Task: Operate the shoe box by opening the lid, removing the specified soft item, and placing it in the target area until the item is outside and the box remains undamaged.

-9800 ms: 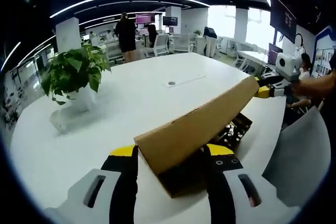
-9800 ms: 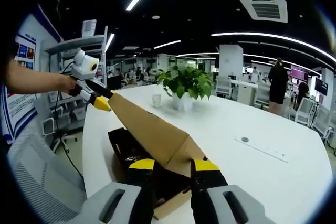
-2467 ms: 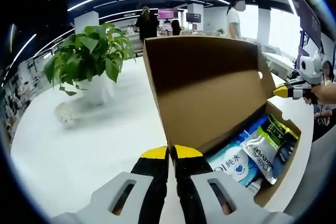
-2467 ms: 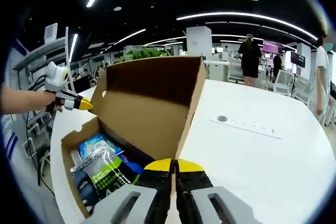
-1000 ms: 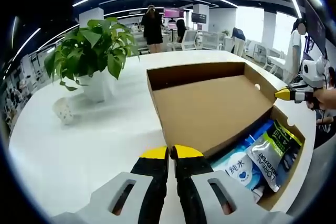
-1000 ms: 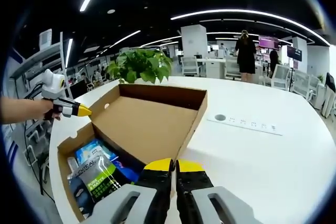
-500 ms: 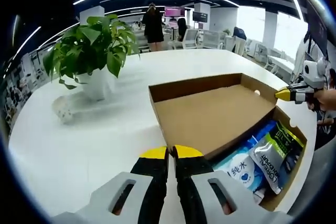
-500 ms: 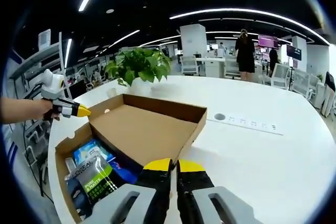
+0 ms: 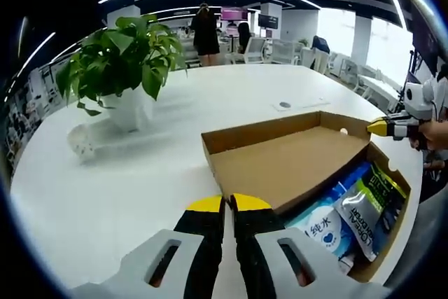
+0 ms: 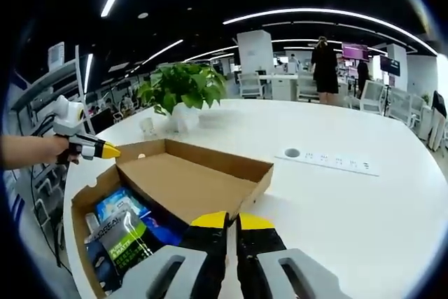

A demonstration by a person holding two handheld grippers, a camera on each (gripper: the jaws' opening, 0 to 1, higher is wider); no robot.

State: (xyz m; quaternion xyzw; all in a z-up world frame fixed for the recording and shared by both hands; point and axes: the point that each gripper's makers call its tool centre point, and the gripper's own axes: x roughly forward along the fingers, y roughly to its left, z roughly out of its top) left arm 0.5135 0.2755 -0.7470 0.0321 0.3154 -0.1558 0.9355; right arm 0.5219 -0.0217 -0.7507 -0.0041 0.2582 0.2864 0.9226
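Observation:
The brown cardboard shoe box [image 9: 387, 255] stands open on the white table [image 9: 105, 201]. Its lid [image 9: 287, 162] is folded back almost flat, inner side up. My left gripper [image 9: 227, 204] is shut on the lid's near corner. My right gripper [image 9: 381, 127] pinches the far corner, held by a hand. Inside the box lie a blue-and-white soft pack [image 9: 320, 225] and a green-and-silver pouch [image 9: 364, 204]. In the right gripper view, my right gripper [image 10: 231, 220] is shut on the lid [image 10: 196, 183], the left gripper [image 10: 105, 150] is at the other corner, and the pouch [image 10: 115, 239] lies in the box [image 10: 79, 243].
A potted green plant [image 9: 115, 68] and a small white cup [image 9: 80, 141] stand behind the lid on the left. A flat socket strip [image 10: 329, 161] is set into the table. People stand and sit among desks far behind.
The lid was shut 9.8 s ago and upright 2.5 s ago. It has since swung back and down to almost flat, with both grippers staying on its corners.

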